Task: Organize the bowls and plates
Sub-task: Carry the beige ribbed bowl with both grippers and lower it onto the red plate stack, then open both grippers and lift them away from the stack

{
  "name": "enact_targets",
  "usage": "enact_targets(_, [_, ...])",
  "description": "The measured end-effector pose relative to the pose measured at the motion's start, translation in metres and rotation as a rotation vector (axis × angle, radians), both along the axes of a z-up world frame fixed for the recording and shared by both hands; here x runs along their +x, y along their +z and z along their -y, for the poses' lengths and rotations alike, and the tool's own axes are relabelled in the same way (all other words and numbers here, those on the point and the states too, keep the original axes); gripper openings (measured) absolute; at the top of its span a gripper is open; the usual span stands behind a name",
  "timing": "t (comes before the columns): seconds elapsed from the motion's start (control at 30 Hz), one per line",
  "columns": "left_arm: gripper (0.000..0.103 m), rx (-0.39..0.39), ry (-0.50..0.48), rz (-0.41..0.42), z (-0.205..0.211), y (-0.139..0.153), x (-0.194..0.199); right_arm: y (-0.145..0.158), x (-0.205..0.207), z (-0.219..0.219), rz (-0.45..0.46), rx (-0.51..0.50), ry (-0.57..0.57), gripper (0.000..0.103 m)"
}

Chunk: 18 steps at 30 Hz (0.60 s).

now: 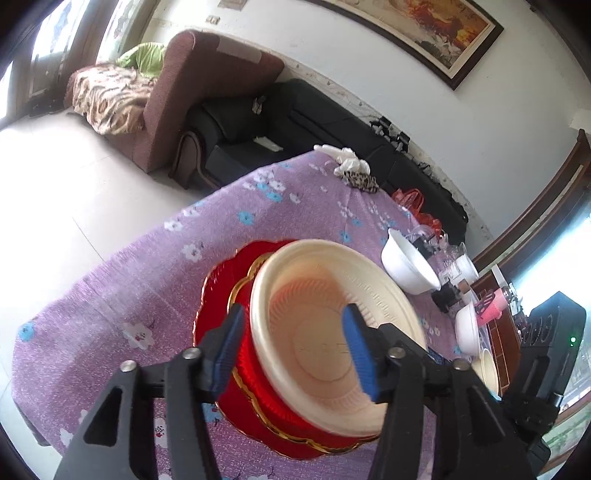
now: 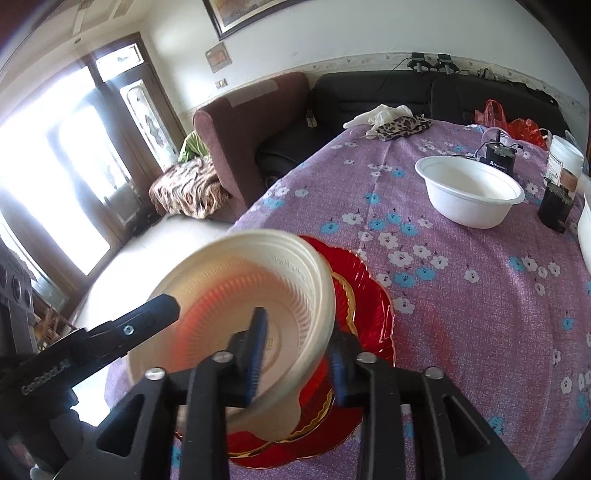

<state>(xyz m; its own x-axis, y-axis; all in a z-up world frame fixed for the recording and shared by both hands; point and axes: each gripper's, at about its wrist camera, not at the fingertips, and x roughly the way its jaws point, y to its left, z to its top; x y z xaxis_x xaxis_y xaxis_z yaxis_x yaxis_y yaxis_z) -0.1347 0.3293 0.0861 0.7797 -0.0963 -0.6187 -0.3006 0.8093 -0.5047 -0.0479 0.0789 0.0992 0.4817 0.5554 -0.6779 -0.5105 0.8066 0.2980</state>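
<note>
Both tools stand released: the left tool [image 1: 293,354] and right tool [image 2: 297,354] straddle opposite rim edges of the cream bowl [image 1: 332,332], pads apart from it. We judge it just stacked on the red plates [image 1: 221,295]; white bowls [image 2: 469,192] on the bench [image 2: 461,295] remain.

A home living room. A brown upholstered armchair [image 2: 255,129] with a tiger-striped throw stands beside a long black leather sofa [image 2: 424,96] along a white wall carrying a large framed painting [image 1: 424,33]. A dark wooden glazed door [image 2: 122,122] lets in daylight, and the surface wears a purple flower-printed cloth [image 2: 461,288].
</note>
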Motion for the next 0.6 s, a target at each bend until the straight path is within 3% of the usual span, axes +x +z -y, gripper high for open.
enact_targets(0.1, [0.067,0.014,0.027,0.036,-0.001,0.010,-0.009,0.006,-0.001,0.006,0.011,0.018,-0.012,0.040])
enact_targets(0.37, [0.069,0.050,0.061,0.077,0.002,0.027,-0.027,0.020,-0.015,0.030,0.052,0.054,-0.052,0.043])
enact_targets(0.5, [0.070,0.145,0.067,0.090,0.019,0.039,-0.035,0.026,-0.026,0.054,0.067,0.097,-0.087,0.045])
enact_targets(0.6, [0.078,0.248,0.068,0.106,0.040,0.050,-0.040,0.028,-0.034,0.072,0.079,0.118,-0.115,0.052])
